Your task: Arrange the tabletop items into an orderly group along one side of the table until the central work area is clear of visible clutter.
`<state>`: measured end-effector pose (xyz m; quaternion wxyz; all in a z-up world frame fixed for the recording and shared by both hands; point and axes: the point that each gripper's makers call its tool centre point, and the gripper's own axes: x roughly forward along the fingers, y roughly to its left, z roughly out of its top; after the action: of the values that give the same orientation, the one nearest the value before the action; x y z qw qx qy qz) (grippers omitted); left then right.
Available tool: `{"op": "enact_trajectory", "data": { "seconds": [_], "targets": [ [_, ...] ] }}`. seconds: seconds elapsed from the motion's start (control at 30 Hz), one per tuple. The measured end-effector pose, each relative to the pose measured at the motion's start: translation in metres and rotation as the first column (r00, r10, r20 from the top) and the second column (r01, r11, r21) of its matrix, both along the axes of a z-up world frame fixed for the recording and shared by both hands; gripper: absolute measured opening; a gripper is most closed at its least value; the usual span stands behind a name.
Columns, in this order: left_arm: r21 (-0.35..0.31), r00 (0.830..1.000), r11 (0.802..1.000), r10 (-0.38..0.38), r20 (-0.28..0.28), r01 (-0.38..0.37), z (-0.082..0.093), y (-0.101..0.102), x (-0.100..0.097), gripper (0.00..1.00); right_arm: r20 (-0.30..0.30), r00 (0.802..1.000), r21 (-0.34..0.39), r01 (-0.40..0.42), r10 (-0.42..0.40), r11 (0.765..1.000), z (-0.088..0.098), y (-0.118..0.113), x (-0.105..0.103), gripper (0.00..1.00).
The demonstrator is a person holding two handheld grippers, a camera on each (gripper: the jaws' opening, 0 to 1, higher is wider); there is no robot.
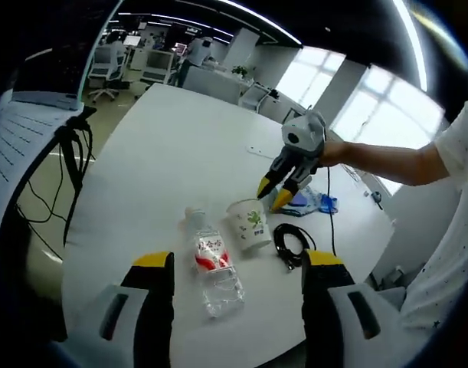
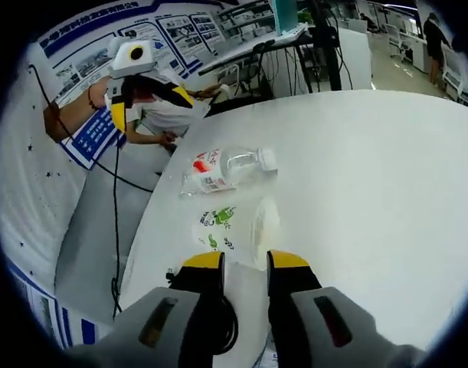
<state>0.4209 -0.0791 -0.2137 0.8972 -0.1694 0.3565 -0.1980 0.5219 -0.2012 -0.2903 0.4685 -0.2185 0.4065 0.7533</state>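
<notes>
Paper cup (image 1: 249,224) on its side just beyond right gripper (image 1: 277,193) fingers (image 1: 283,198); bottle (image 1: 214,267) beside it

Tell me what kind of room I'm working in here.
Probably an open-plan office or lab. A large white table holds the clutter, desks with office chairs stand behind it, big windows line one wall, and printed posters cover another.

White table (image 1: 165,146) carries bottle (image 1: 214,264) (lying flat), cup (image 1: 249,224), cable (image 1: 291,244).
</notes>
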Motion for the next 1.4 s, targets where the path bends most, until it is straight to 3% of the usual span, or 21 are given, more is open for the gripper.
{"op": "enact_trajectory", "data": {
  "seconds": [0.17, 0.3, 0.5, 0.77, 1.2, 1.4],
  "targets": [
    [-0.004, 1.000, 1.000, 0.018, -0.006, -0.018, -0.003, 0.003, -0.001, 0.68, -0.023, 0.999, -0.005, -0.031, 0.031, 0.999, -0.003, 0.001, -0.004, 0.17],
    [-0.005, 1.000, 1.000, 0.019, -0.017, -0.019, -0.007, 0.002, -0.002, 0.68, -0.050, 0.997, -0.004, -0.056, 0.055, 0.998, -0.001, 0.001, -0.007, 0.09],
    [-0.007, 1.000, 1.000, 0.012, -0.017, -0.012, -0.007, -0.001, -0.001, 0.67, -0.079, 0.993, -0.009, -0.085, 0.084, 0.996, 0.004, -0.001, -0.015, 0.04],
    [-0.009, 1.000, 1.000, 0.011, -0.003, -0.011, -0.003, -0.002, -0.003, 0.67, -0.080, 0.985, -0.009, -0.157, 0.155, 0.988, 0.015, -0.005, -0.040, 0.00],
    [-0.020, 1.000, 1.000, -0.019, 0.023, 0.020, 0.003, -0.014, 0.001, 0.66, 0.147, 0.978, -0.023, -0.145, 0.147, 0.989, 0.047, -0.025, -0.029, 0.00],
    [-0.027, 0.999, 0.999, -0.033, 0.037, 0.034, 0.005, -0.019, 0.003, 0.65, 0.315, 0.933, -0.091, -0.151, 0.172, 0.984, 0.053, -0.045, -0.010, 0.00]
  ]
}}
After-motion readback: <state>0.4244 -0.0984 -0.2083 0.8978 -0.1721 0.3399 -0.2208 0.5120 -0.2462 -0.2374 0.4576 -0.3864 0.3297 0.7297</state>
